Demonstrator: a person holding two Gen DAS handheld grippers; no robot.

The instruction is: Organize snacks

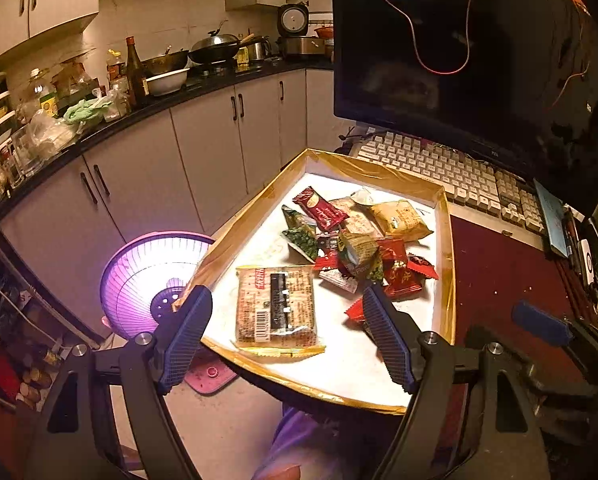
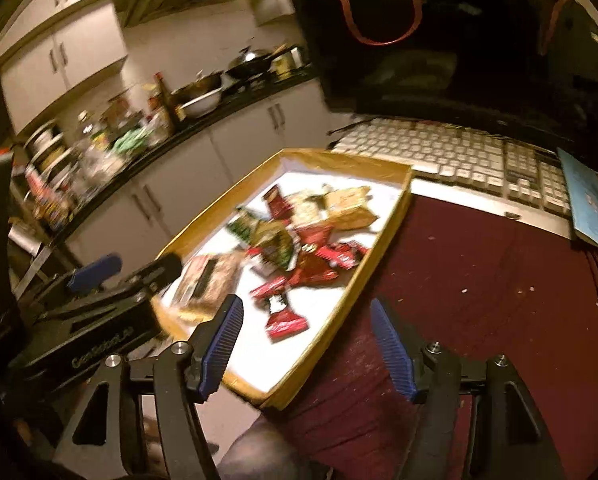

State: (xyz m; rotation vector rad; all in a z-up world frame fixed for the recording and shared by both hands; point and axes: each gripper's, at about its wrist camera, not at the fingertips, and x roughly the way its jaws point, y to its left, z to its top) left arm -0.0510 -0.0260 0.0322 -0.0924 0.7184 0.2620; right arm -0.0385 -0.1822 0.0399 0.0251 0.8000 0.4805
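Observation:
A shallow gold-rimmed tray (image 1: 445,240) with a white floor holds a heap of snack packets (image 1: 359,240): red, green and yellow ones. A flat clear-wrapped cracker pack (image 1: 277,306) lies alone at the tray's near left. My left gripper (image 1: 287,300) is open and empty, hovering over the cracker pack. In the blurred right wrist view the tray (image 2: 387,232) and snack heap (image 2: 299,240) show again. My right gripper (image 2: 307,312) is open and empty above the tray's near right rim, by a red packet (image 2: 285,320). The left gripper (image 2: 99,272) shows at its left.
A dark red table cover (image 1: 499,280) lies right of the tray. A white keyboard (image 1: 439,168) and dark monitor (image 1: 459,40) stand behind. A purple fan heater (image 1: 147,280) sits on the floor at left. Kitchen counter (image 1: 139,108) with pots and bottles lies beyond.

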